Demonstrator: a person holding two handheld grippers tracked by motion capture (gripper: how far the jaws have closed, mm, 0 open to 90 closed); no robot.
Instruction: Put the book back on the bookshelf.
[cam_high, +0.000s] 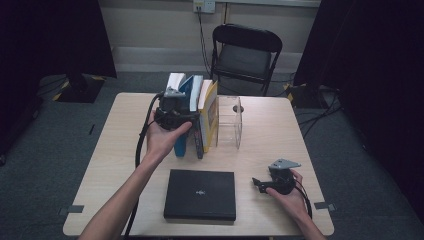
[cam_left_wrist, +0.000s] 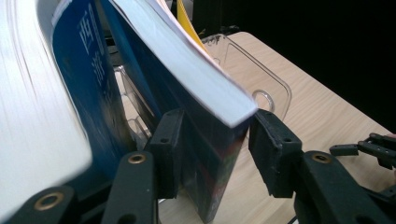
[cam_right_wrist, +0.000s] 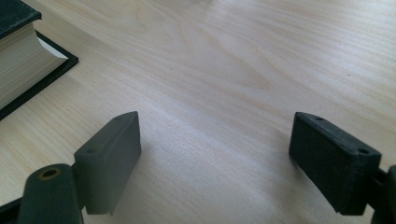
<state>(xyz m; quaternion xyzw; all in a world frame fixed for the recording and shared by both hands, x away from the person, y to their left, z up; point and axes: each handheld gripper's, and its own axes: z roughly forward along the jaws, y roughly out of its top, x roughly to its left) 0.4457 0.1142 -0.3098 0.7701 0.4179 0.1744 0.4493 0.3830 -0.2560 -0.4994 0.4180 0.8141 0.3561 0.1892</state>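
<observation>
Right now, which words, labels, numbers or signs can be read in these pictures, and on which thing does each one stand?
No text can be read with confidence.
Blue book: large pale characters on its cover, cut off and blurred, not readable.
Same blue book: a line of small white print along the top edge, too small to read.
Black book: a small pale mark in the middle of its cover, too small to read.

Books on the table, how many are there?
5 that I can see: one black book lies flat at the front, and a white, two blue and a yellow one stand in the clear holder. More may hide.
</observation>
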